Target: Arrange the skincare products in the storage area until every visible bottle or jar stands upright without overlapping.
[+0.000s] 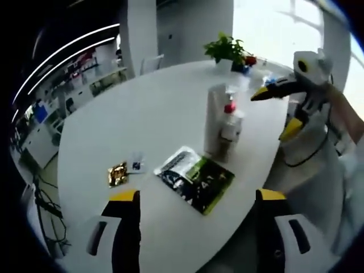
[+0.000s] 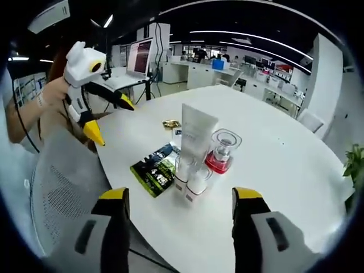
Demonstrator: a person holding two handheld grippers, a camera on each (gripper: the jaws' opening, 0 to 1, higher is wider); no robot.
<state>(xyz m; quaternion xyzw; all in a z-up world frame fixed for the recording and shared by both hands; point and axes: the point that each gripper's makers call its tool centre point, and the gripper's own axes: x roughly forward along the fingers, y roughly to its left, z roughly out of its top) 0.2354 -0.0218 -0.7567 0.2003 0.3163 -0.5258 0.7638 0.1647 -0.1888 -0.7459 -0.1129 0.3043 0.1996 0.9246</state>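
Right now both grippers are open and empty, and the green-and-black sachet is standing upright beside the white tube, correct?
Not quite. The green-and-black sachet lies flat on the table, as the left gripper view shows. It is beside the white tube, and the left gripper and right gripper are open and empty.

The white table (image 1: 142, 114) is mostly bare; wide open surface lies on the far side toward the plant (image 1: 226, 48) and around the cluster. The obstacles bunch near one edge: an upright tube (image 2: 196, 133) with a pump bottle (image 2: 222, 151) touching or just beside it, and two small bottles (image 2: 190, 179) close in front. A flat green-black pouch (image 1: 196, 179) lies just beside them, a gold sachet (image 1: 118, 173) and small card (image 1: 136, 163) further off. A chair back (image 2: 62, 187) crowds the near edge.
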